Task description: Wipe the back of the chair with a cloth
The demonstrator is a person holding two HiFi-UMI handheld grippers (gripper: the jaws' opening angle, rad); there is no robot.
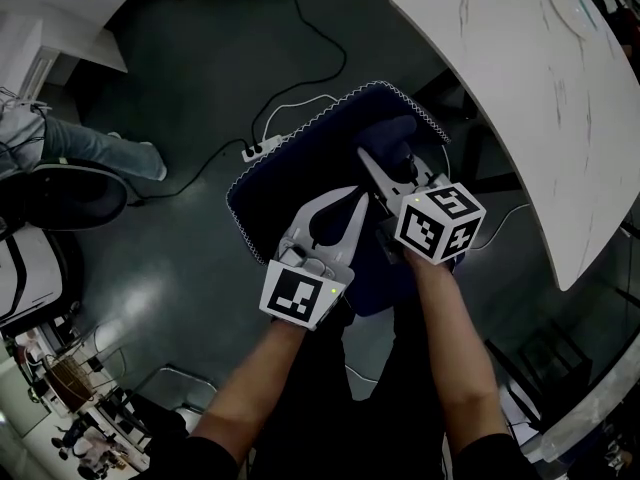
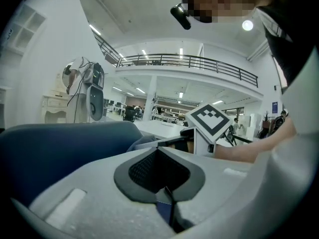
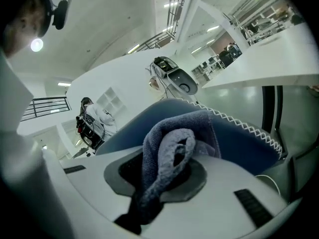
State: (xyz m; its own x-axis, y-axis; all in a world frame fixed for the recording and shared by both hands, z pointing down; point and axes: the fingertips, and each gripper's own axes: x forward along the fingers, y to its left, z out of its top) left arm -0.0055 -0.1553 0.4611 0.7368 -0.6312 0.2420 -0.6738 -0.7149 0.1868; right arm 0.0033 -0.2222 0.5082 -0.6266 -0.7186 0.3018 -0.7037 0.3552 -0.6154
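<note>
The chair (image 1: 290, 173) is dark blue with white zigzag stitching along its edge; it lies below both grippers in the head view. My right gripper (image 1: 393, 163) is shut on a grey-blue cloth (image 1: 387, 133) that bunches over the chair's back. In the right gripper view the cloth (image 3: 169, 148) loops out from between the jaws of the right gripper (image 3: 162, 180), with the chair (image 3: 244, 143) just behind. My left gripper (image 1: 358, 200) is shut beside it, over the chair. In the left gripper view, the left gripper (image 2: 167, 193) has its jaws together, and the chair (image 2: 55, 153) fills the left.
A white marble-look table (image 1: 520, 78) curves along the right. A power strip (image 1: 262, 149) with cables lies on the dark floor behind the chair. A seated person's legs (image 1: 90, 148) and a black chair (image 1: 60, 198) are at the left.
</note>
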